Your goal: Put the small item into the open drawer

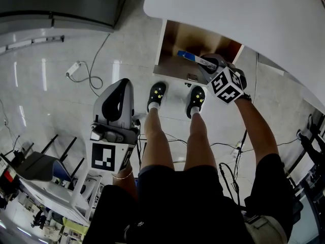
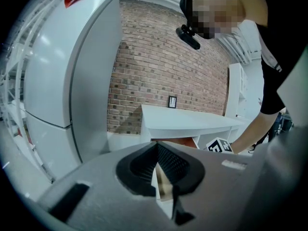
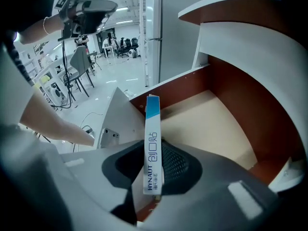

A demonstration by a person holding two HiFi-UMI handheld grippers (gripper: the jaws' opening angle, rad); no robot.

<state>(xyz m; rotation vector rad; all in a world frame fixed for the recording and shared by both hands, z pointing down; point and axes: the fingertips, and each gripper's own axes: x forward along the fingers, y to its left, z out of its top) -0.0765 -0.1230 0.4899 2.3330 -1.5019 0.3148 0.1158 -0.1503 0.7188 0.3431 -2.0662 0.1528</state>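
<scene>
A slim white box with a blue end (image 3: 153,146) stands between the jaws of my right gripper (image 3: 154,165), which is shut on it. In the head view the box (image 1: 195,59) sticks out from the right gripper (image 1: 207,65) over the open drawer (image 1: 170,60). The drawer (image 3: 211,124) has brown walls and a pale floor with nothing lying in it. It sits under a white tabletop (image 1: 244,14). My left gripper (image 1: 114,111) hangs at the left, away from the drawer, and its jaws (image 2: 161,177) are shut with nothing in them.
The person's legs and black shoes (image 1: 157,94) stand right in front of the drawer. A white cable and plug (image 1: 76,69) lie on the glossy floor. A grey fridge (image 2: 67,81) and a brick wall (image 2: 163,76) stand to the left. Chairs (image 1: 45,166) are behind.
</scene>
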